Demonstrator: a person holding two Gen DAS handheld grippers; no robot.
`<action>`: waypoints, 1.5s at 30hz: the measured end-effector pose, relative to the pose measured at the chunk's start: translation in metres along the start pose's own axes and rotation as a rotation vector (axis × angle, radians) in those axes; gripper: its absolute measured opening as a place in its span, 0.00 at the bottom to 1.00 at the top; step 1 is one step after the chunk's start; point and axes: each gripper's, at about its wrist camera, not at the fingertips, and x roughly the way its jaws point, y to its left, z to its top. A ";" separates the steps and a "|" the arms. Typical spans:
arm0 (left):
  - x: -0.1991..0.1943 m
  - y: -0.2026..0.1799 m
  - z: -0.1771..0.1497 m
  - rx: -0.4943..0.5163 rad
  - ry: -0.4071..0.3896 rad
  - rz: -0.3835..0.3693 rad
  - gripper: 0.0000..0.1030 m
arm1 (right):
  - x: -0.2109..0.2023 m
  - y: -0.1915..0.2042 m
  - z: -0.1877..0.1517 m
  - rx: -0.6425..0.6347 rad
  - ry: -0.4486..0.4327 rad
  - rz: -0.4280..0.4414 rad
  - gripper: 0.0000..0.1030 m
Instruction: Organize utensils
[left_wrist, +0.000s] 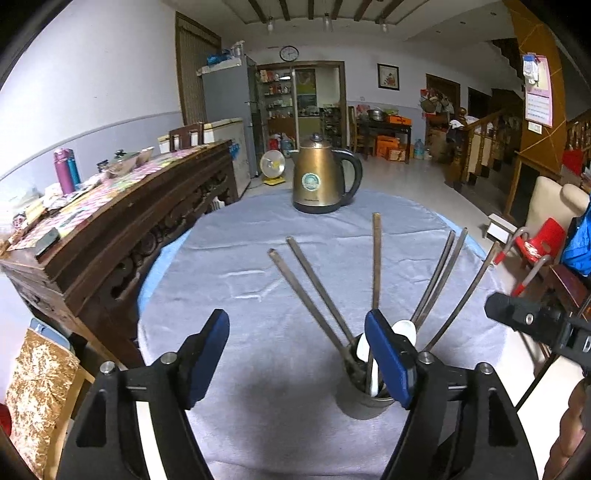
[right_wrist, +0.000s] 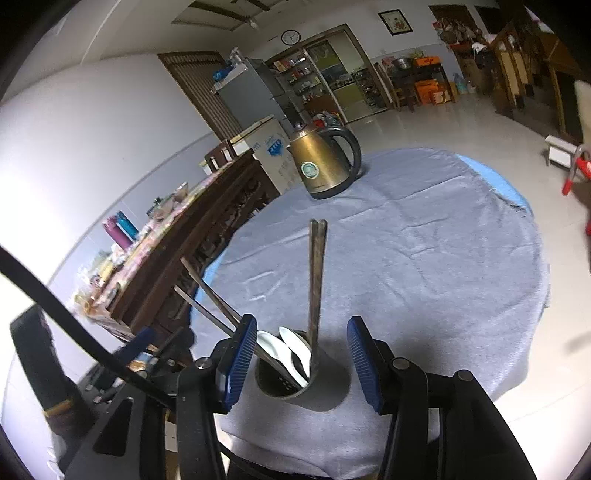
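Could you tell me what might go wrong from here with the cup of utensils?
1. The chopsticks fan far out of the small cup; a nudge from the open right gripper could tip it over.
2. The white spoons sit loosely on top and may spill out.
3. The left gripper hovers close and could snag a chopstick.

The left gripper hovers low with its jaws spread wide, the blue-padded fingers clasping nothing. The right gripper also hangs with its jaws wide apart and its blue pads bare. The two sit close side by side, each showing at the edge of the other's wrist view.
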 end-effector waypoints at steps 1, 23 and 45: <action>-0.003 0.001 -0.001 0.000 -0.006 0.011 0.77 | -0.001 0.001 -0.002 -0.010 0.001 -0.015 0.53; -0.040 0.031 -0.007 -0.022 -0.079 0.181 0.90 | -0.038 0.046 -0.036 -0.211 -0.048 -0.177 0.60; -0.047 0.046 -0.012 -0.047 -0.073 0.206 0.90 | -0.038 0.062 -0.047 -0.241 -0.047 -0.225 0.61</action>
